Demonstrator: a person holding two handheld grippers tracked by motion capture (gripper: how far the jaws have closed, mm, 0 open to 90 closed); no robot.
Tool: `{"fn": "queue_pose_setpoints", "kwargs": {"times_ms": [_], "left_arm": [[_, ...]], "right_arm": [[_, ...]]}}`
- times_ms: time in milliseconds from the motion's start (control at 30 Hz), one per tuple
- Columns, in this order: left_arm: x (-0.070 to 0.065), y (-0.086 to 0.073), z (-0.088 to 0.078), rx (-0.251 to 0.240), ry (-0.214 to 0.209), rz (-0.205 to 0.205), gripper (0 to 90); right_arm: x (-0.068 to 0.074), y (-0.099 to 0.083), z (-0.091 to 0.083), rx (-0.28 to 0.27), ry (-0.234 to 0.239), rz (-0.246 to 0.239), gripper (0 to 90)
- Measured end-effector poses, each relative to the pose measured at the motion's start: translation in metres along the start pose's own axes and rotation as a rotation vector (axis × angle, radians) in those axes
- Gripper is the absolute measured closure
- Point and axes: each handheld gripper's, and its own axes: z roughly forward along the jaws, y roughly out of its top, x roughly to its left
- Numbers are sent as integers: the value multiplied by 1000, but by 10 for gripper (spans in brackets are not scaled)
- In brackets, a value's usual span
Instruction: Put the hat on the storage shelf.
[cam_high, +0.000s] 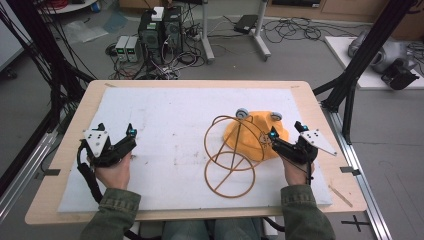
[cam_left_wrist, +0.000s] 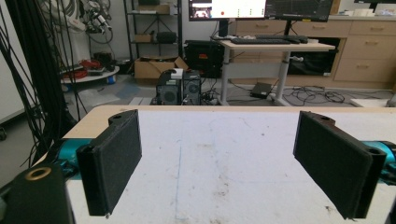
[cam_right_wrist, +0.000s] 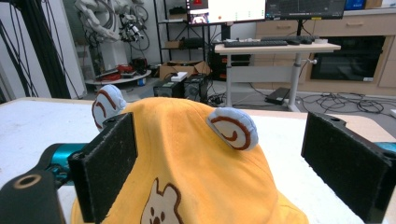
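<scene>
Well apart, left gripper (cam_high: 116, 131) gapes over bare mat (cam_high: 165, 125); right gripper (cam_high: 286, 130) gapes, straddling hat (cam_high: 250, 137).

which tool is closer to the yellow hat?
Right. The right tool sits at the yellow hat's near right edge, jaws open around it. The left tool is far off on the white mat's left side.

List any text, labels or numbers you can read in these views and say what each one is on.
No readable text anywhere.
The yellow hat carries a bear-face emblem, a picture with no letters.
The monitors show content too small and blurred to read.
The computer towers on the floor show no legible label.
The left gripper and right gripper show no markings I can read.
</scene>
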Motion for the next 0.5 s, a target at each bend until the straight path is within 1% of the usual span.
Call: {"fn": "queue_pose_setpoints", "kwargs": {"times_ms": [433, 500], "left_arm": [[0, -1, 0, 2, -3, -2, 156], [0, -1, 0, 2, -2, -3, 156]], "right_arm": [[0, 0, -1, -2, -2, 8, 103], [0, 1, -1, -6, -1, 1, 103]]}}
